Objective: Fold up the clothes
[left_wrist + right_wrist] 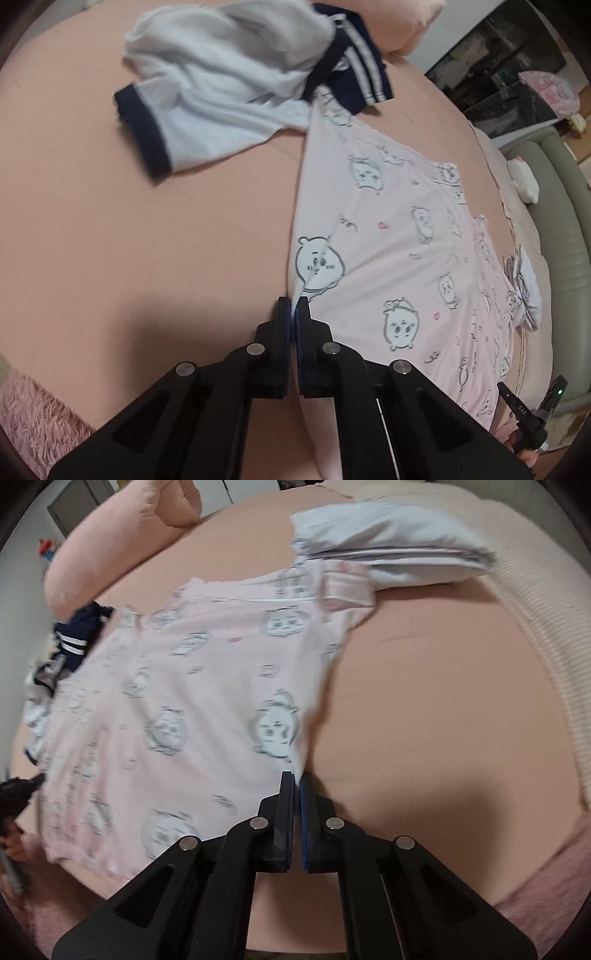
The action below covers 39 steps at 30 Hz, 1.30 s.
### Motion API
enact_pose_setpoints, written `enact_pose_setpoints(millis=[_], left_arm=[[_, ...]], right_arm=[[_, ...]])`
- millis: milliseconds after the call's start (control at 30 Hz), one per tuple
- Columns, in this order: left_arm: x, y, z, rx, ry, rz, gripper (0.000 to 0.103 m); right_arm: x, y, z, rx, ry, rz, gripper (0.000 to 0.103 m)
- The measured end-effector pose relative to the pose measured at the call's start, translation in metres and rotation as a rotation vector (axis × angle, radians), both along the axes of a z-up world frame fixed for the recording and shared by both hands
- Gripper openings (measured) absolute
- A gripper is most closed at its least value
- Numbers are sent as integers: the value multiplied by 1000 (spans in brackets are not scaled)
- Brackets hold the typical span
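**Pink printed shirt held at two hem corners, spread on the bed**

Landmark: the pink shirt [399,236], lying mostly flat on the peach bed sheet [129,221].

- Left gripper [294,306]: jaws closed, a thin fold of the shirt's near left corner pinched between them.
- Right gripper [296,781]: jaws closed on the near right corner; the cloth rises in a small peak to the pads.
- Beyond the shirt's far left corner: a crumpled white-and-navy garment [207,70], touching or overlapping the shirt's edge.
- Beyond its far right corner: a folded pale stack [391,550], with the shirt's sleeve just at its base.

Handling, judged: thin knit, light, limp. It drapes and wrinkles at the pinch points and will sag between the two holds if lifted. Not fragile, and little risk of slipping in closed pads. Corners and seams seem the best holds, since tension between them keeps an edge straight.

Fold stage: cannot be settled from the flat lie alone.
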<state>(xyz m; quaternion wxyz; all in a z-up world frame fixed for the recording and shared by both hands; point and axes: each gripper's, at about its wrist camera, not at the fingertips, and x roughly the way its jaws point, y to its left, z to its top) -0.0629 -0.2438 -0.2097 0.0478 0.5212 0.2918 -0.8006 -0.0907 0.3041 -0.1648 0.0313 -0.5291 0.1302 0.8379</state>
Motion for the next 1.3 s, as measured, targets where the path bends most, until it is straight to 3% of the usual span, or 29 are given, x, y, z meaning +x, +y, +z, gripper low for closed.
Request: enact_pose_setpoints(millis=[67,133,167,233,300,400,433,467,500,533,567,667,733,800,867,967,1000,1067,1100,1167,1233,1300], left_arm=[[7,-2,6,10,20,17,10],[17,-2,19,17,66,32,18],[22,-1,25,23,87,37,28],[33,8,27,65,79,28,43],[43,20,19,84,33,20,43],[48,39,8,54,-35,-13,42],[45,45,8,26,-46,-34,38],[43,51,9,-1,-58,-53,17],[40,53,10,-20,-74,-68,9],[38,54,9,-30,-80,-73,8],[39,54,10,-45,-81,-69,6],[47,50,20,-130,-95,-25,6],[48,43,19,-133,-133,0,7],[50,39,22,-54,-119,-13,7],[53,48,38,-3,-36,-58,7],[50,83,46,-6,13,-209,9],[48,93,42,8,4,-250,10],[44,106,23,-12,-91,-275,22],[42,108,13,-46,-157,-270,22],[44,105,14,-47,-174,-253,22],[42,103,24,-118,-194,-242,22],[42,102,40,-162,-135,-241,22]], right_arm=[[3,8,-1,1,0,-9,0],[11,12,3,-67,6,-19,6],[16,13,5,-109,7,-24,20],[27,16,10,-193,8,-35,36],[37,19,14,-276,8,-45,36],[47,-1,2,-301,-45,18,36],[49,-9,-3,-300,-56,39,36],[49,-16,-3,-263,-53,63,33],[49,-24,-2,-226,-50,86,27],[46,-31,-1,-191,-50,125,4],[45,-37,-1,-157,-49,148,4],[49,-40,0,-56,-53,133,2],[51,-33,1,-21,-59,116,2],[56,-21,2,-94,-58,95,3],[60,-14,5,-167,-44,68,8],[61,-13,6,-247,-28,65,25],[60,-14,5,-268,-28,76,25],[52,-25,-3,-296,-58,90,25],[52,-26,-5,-273,-73,91,25],[52,-29,-8,-228,-102,92,18],[58,-25,-4,-189,-107,73,18],[64,-18,1,-180,-103,53,21]])
